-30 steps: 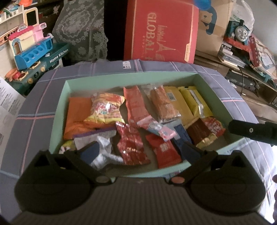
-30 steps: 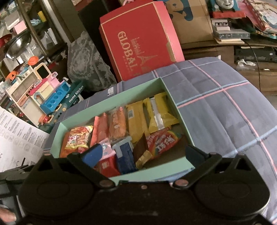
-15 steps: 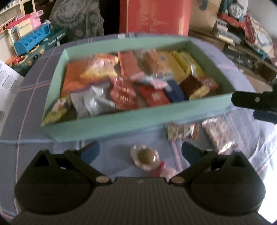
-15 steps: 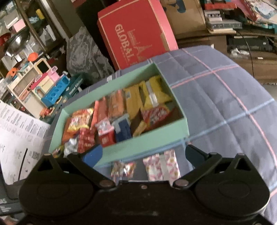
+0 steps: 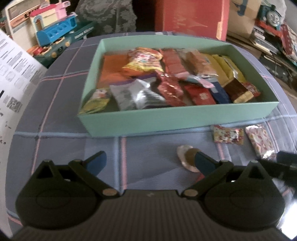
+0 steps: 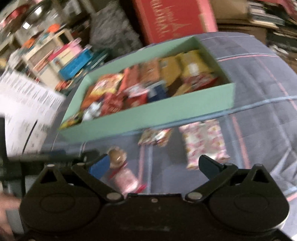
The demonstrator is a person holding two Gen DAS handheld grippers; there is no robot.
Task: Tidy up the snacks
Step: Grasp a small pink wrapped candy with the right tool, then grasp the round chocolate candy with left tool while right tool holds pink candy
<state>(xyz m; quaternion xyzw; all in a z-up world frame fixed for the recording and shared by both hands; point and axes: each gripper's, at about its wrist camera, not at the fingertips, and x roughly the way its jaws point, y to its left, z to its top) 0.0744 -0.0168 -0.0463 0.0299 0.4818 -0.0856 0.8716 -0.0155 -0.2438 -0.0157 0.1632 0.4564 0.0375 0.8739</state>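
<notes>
A mint-green box (image 5: 167, 118) (image 6: 167, 113) full of several snack packets stands on the plaid cloth. In front of it lie a small red patterned packet (image 5: 227, 134) (image 6: 155, 136), a pink-and-white packet (image 5: 259, 140) (image 6: 204, 140) and a round brown sweet in clear wrap (image 5: 187, 157) (image 6: 117, 157). A pink wrapped snack (image 6: 126, 178) lies just ahead of the right gripper. My left gripper (image 5: 150, 163) is open and empty over the cloth, its right finger beside the sweet. My right gripper (image 6: 154, 165) is open and empty above the loose snacks.
A red "Global" carton (image 5: 189, 18) (image 6: 172, 20) stands behind the box. A toy kitchen (image 5: 55, 31) and a printed sheet (image 5: 16, 74) are at the left. Cardboard boxes and a toy train (image 5: 271, 13) crowd the right. The cloth (image 6: 259, 74) drops off at the right.
Both grippers have pulled back toward the near edge and lowered. The box now sits farther ahead, and the loose snacks in front of it have come into view. The right view is motion-blurred.
</notes>
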